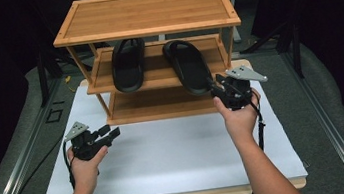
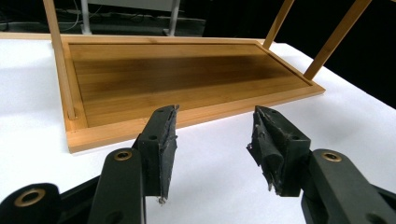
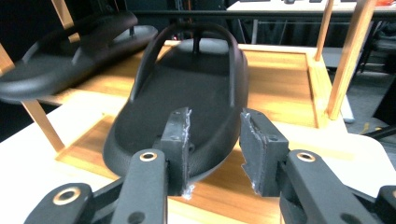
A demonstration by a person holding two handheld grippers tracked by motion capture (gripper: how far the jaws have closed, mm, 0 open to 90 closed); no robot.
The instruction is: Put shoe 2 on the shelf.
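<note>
A three-tier bamboo rack [image 1: 146, 12] stands at the back of the white board [image 1: 177, 152]. Two black flip-flop sandals lie on its middle shelf. The left sandal [image 1: 128, 65] [image 3: 70, 51] sits fully on the shelf. The right sandal [image 1: 189, 67] [image 3: 187, 93] lies angled, its heel overhanging the front edge. My right gripper [image 1: 215, 87] [image 3: 215, 116] is open, its jaws at either side of that heel's edge without clamping it. Low over the board, my left gripper [image 1: 113, 130] [image 2: 215, 114] is open and empty, facing the bare bottom shelf [image 2: 177, 74].
Thin wooden posts [image 3: 348, 56] hold the rack's shelves at the corners. The top shelf is bare. The board rests on a grey-carpeted table with metal rails [image 1: 21, 152] along both sides. Cables trail from both grippers.
</note>
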